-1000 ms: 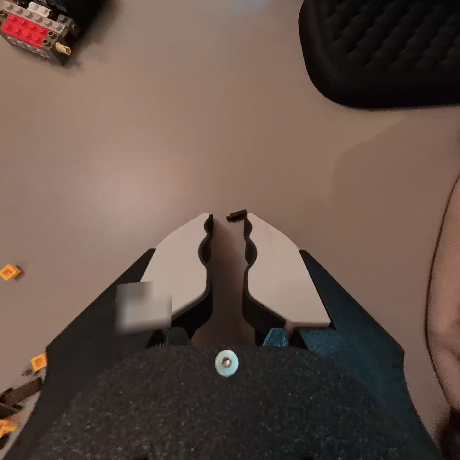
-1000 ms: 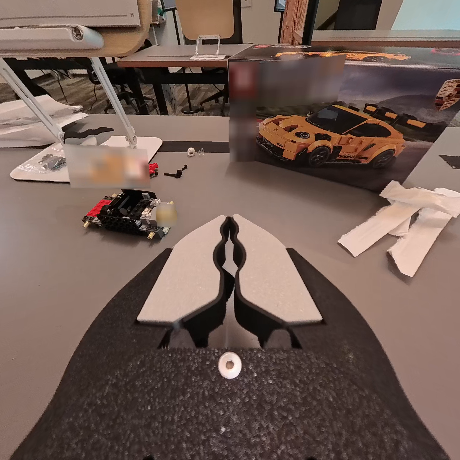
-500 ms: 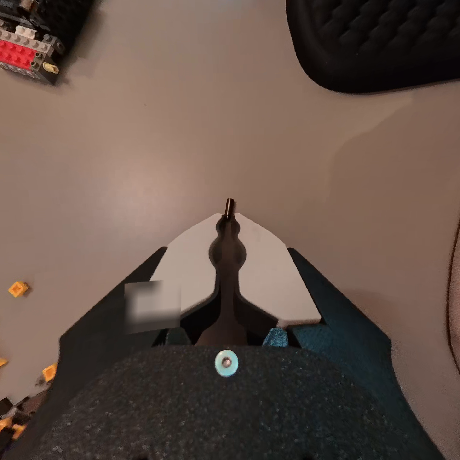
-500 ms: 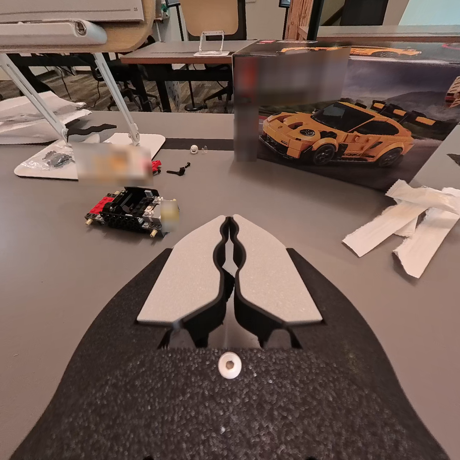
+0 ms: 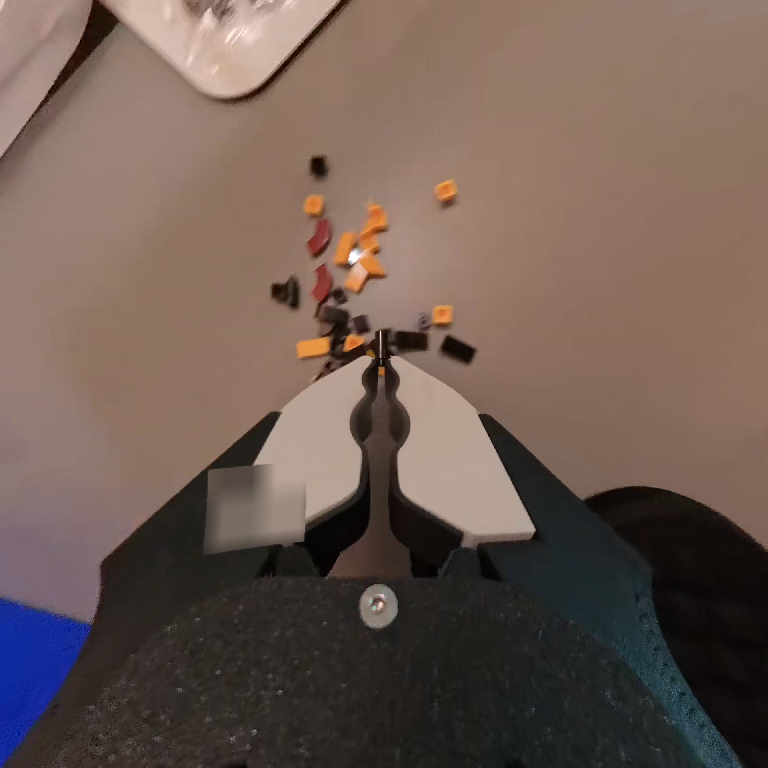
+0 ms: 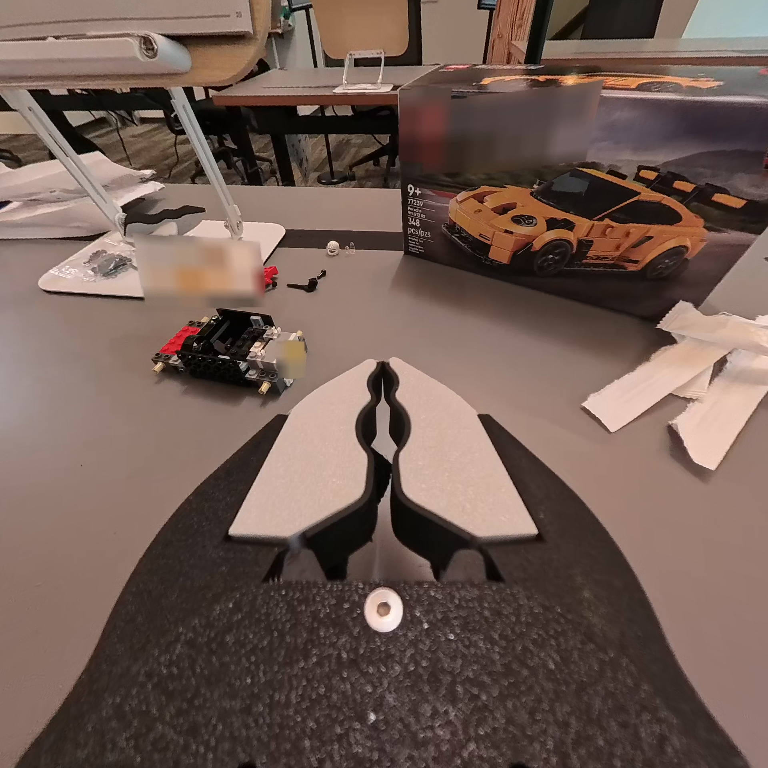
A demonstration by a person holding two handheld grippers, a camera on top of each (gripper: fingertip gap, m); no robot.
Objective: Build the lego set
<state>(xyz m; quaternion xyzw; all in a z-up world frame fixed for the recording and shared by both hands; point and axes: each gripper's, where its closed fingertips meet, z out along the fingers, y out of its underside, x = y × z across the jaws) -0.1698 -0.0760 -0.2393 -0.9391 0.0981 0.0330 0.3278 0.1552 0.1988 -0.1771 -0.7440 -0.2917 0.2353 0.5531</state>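
Left tool point(image 5: 381, 362) pinches black pin point(image 5: 381, 345); right tool point(image 6: 384, 365) closed, empty.

Motion blur smears the loose bricks point(image 5: 349, 266) in the dim, warm left wrist view, while the right wrist view is bright, evenly lit and sharp, its edges bowed by the wide lens.

Office workroom with grey tables and chairs behind

The near grey tabletop point(image 6: 104, 457) runs back to a second table point(image 6: 307, 89) on dark legs, with a small clear stand point(image 6: 363, 70) on it. Behind that stands a chair with a tan wooden back point(image 6: 365, 25). The floor is patterned carpet point(image 6: 174, 166). A wooden post point(image 6: 507, 33) rises at the rear right beside a pale wall point(image 6: 723, 16). Lighting is even and indoor.
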